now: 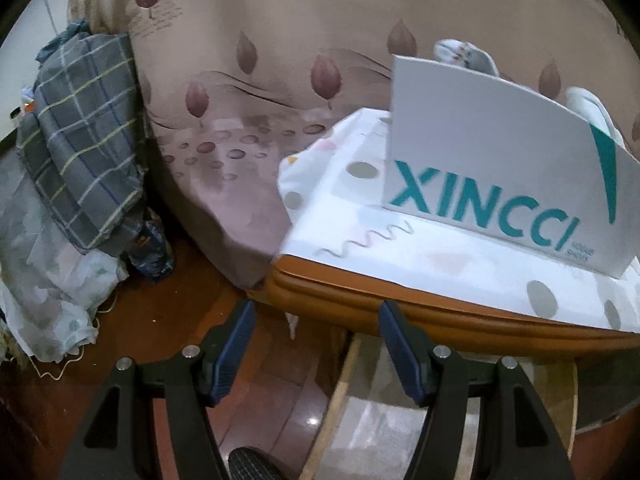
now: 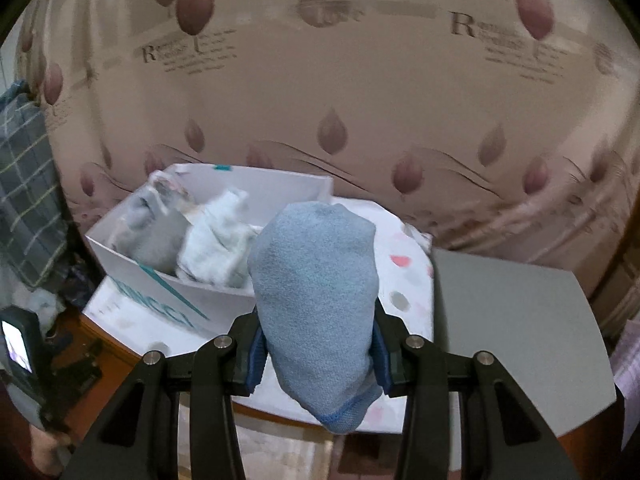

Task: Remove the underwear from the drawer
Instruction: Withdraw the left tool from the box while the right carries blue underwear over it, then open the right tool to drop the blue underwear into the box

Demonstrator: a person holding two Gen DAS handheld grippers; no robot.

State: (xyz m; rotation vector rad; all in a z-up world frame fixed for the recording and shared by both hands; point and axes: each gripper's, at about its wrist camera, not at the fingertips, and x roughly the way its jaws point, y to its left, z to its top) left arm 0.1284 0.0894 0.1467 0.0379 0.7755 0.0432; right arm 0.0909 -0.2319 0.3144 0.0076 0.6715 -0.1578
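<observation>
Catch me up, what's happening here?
The right tongs are clamped on a blue folded garment, held in the air in front of a white box with more clothes in it. The left tongs are open and empty, over a pulled-out drawer below the cloth-covered tabletop.
</observation>
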